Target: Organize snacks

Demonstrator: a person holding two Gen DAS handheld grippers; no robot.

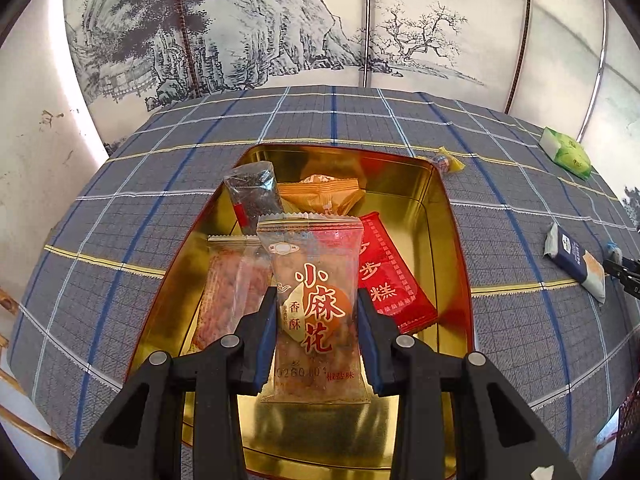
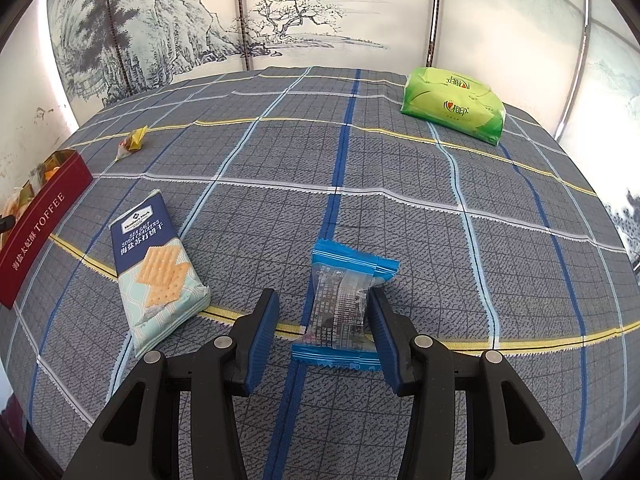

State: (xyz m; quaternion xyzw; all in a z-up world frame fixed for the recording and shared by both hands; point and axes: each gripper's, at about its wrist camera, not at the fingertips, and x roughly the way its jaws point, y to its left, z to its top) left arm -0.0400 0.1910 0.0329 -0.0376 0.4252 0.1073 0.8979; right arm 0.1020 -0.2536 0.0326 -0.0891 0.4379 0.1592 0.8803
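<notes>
The left tongs (image 1: 318, 316) are clamped on a clear snack packet (image 1: 316, 300) with red letters, and they hold it upright above the open gold tin (image 1: 432, 208) that stands on the checked cloth (image 1: 120, 220) of the desk. Inside the tin lie a dark packet (image 1: 253, 192), an orange packet (image 1: 324, 196), a red packet (image 1: 390, 276) and a clear packet (image 1: 232, 288) with pinkish content. The right tongs (image 2: 324, 320) are apart, one finger on each side of a small blue packet (image 2: 344, 304) that lies on the cloth; the right finger seems to touch it, the left one is apart from it. Just beside, to the left, lies a cracker packet (image 2: 158, 268). Further left is the red side of the tin (image 2: 36, 232), a yellow candy (image 2: 132, 142) is near it, and a green tissue pack (image 2: 454, 102) lies well apart at the far edge.
</notes>
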